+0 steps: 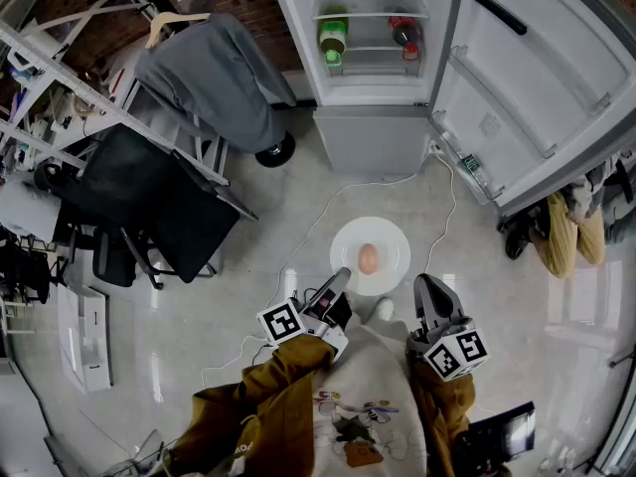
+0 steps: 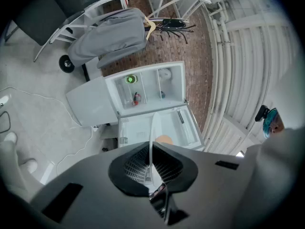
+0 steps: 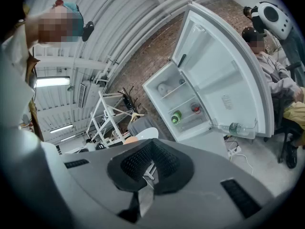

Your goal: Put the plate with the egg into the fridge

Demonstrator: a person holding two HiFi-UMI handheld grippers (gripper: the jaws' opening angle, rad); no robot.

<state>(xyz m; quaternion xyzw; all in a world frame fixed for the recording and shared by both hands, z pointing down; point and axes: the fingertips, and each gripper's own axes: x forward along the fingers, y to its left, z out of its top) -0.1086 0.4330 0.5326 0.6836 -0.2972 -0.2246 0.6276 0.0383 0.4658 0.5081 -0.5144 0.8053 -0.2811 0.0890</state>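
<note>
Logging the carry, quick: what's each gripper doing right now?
Left gripper: closed on the rim of the round white plate carrying a brown egg.
Right gripper: closed, holding nothing.

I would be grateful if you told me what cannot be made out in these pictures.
1. Left gripper view: the plate shows edge-on only, and the left claw body hides most of the egg.
2. Head view: the top edge cuts off the upper shelves of the fridge, and its lower door is closed.
3. Head view: the green container and red item are too small to identify.
4. Right gripper view: the right claw body covers most of the plate.
</note>
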